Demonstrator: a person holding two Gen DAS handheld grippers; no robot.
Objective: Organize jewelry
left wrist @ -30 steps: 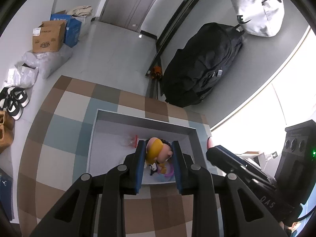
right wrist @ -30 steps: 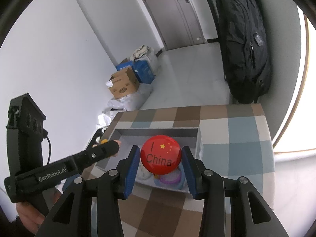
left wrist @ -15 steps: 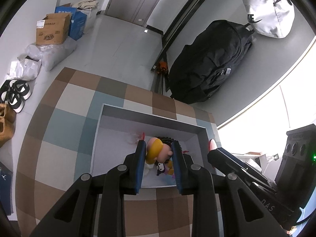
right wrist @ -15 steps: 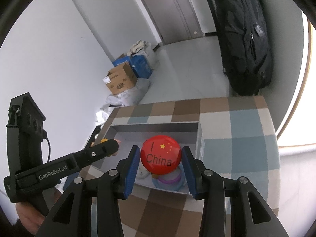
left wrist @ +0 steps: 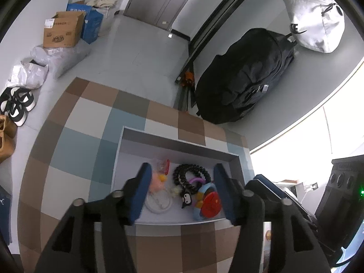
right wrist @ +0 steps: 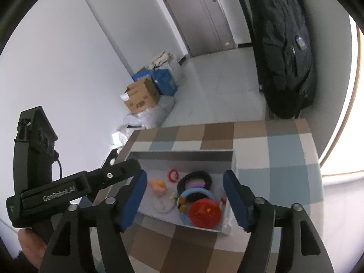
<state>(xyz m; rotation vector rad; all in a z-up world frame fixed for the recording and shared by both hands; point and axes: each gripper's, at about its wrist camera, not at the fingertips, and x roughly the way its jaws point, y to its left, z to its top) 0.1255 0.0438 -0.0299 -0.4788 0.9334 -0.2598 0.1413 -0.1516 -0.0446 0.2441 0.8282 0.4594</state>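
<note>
A shallow grey box (left wrist: 179, 140) (right wrist: 182, 154) sits on the checkered table. In it lie a red "China" badge (left wrist: 211, 203) (right wrist: 205, 212), a blue ring (right wrist: 196, 191), a black coiled hair tie (left wrist: 188, 177) (right wrist: 194, 178), a pink and yellow doll clip (left wrist: 157, 178) (right wrist: 157, 185), a white round piece (left wrist: 159, 201) and a small red ring (right wrist: 173, 174). My left gripper (left wrist: 182, 193) is open and empty above the box. My right gripper (right wrist: 185, 201) is open and empty above the box. The left gripper's body (right wrist: 68, 188) shows in the right wrist view.
The checkered tablecloth (left wrist: 75, 141) (right wrist: 284, 159) surrounds the box. A black backpack (left wrist: 245, 77) (right wrist: 284, 45) and a white bag (left wrist: 316, 18) hang on the wall. Cardboard boxes (left wrist: 63, 31) (right wrist: 142, 95) and shoes (left wrist: 18, 104) lie on the floor.
Both grippers have opened. The left let go of the doll clip and the right let go of the red badge; both now lie in the box.
</note>
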